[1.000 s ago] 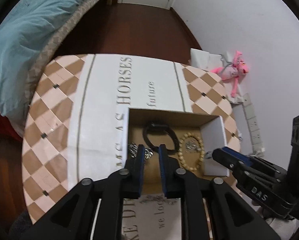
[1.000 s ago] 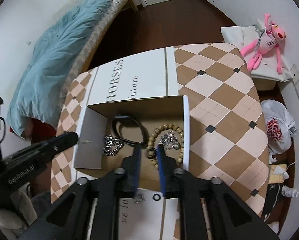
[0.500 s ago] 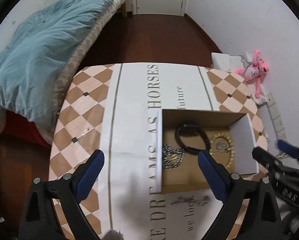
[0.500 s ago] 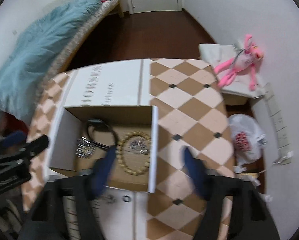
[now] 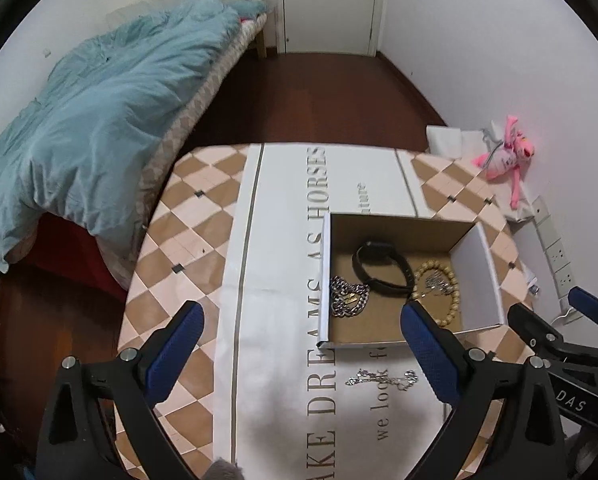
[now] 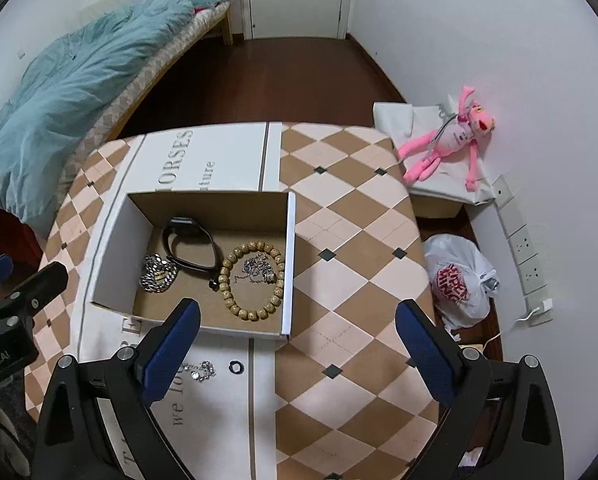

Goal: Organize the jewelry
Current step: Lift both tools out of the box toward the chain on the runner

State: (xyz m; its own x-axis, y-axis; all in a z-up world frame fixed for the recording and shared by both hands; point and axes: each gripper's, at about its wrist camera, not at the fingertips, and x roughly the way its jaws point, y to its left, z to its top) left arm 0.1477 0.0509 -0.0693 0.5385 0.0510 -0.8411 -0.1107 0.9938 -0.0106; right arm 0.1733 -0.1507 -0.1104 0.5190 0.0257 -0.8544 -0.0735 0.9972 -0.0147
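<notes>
Both tongs spread wide and empty above the checkered worktop (image 6: 351,240): lower the right tongs (image 6: 297,334) squarely over the thin silver chain (image 5: 383,378) lying just before the open cardboard box (image 6: 289,264), pinching low, lifting slowly.

A: Where is the left gripper (image 5: 299,344)?
B: Low in its own view, blue-padded fingers (image 5: 175,340) spread wide apart, nothing between them.
A: And the right gripper (image 6: 297,340)?
B: Likewise gaping and empty; its tips also show at the left view's right edge.
</notes>
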